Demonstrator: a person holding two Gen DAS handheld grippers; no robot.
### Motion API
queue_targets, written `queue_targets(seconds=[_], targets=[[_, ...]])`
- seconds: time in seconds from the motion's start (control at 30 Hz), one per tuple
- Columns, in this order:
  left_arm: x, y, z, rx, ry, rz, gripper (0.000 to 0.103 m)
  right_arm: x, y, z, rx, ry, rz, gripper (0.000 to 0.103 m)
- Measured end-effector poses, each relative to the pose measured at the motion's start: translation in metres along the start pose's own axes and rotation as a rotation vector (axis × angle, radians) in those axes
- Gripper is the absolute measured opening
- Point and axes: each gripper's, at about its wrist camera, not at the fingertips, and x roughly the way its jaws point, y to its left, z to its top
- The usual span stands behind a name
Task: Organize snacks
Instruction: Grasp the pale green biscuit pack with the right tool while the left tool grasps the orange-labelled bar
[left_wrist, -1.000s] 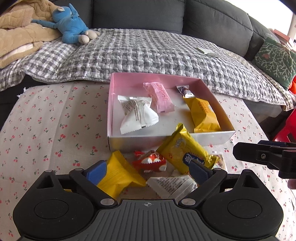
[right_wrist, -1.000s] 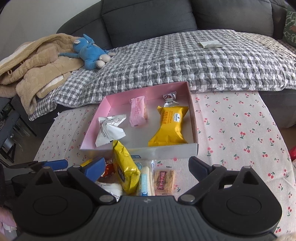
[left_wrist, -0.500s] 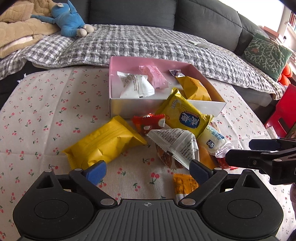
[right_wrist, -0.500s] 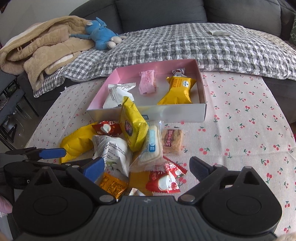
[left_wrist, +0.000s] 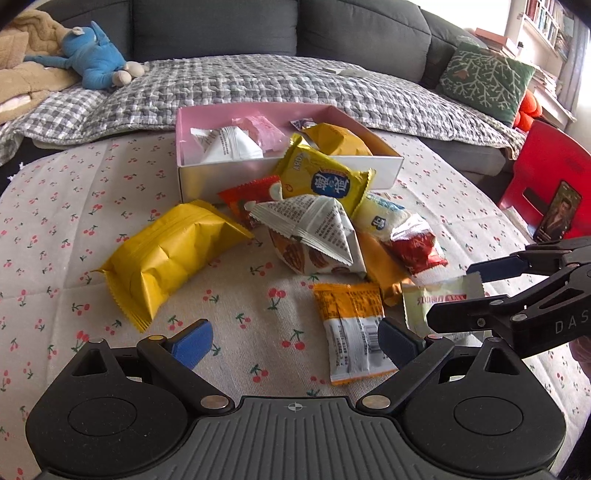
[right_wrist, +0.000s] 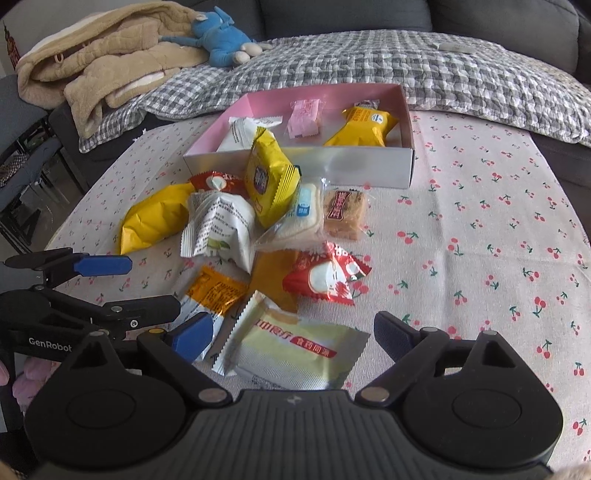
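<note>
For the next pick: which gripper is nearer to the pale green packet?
Right. The right gripper has its open fingers on both sides of the pale green packet. The left gripper is beside it, over the orange-and-white packet.

Cream tablecloth (right_wrist: 480, 229) dotted with small red cherries on green stems. Pink-lined cardboard box (right_wrist: 403, 107) with white outer walls at upper centre. Plain yellow crinkled packet (left_wrist: 166, 254) at left; yellow packet with a blue oval (left_wrist: 325, 179) leaning on the box. White triangular packet with fine black print (left_wrist: 310, 225). Red-and-white wrapper (right_wrist: 325, 277). Pale green packet with a red band (right_wrist: 295, 350) at bottom. Grey-and-white checked quilt (left_wrist: 258, 85); blue plush toy (left_wrist: 94, 61) upper left; green cushion with white branches (left_wrist: 487, 79) upper right.
</note>
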Motion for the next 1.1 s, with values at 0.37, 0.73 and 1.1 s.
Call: queue_targets(seconds=[0.37, 0.73, 1.1], targets=[[0.011, -0.014, -0.015, 0.067, 0.012, -0.035, 0.094, 0.001, 0.004, -0.017, -0.118, 0.017, -0.007, 0.081], [0.012, -0.03, -0.005, 0.082, -0.007, -0.093, 0.087, -0.016, 0.003, -0.011, -0.315, 0.025, -0.013, 0.081], [0.016, -0.034, -0.003, 0.145, -0.012, 0.02, 0.044, 0.003, 0.029, -0.018, -0.495, 0.039, -0.062, 0.079]])
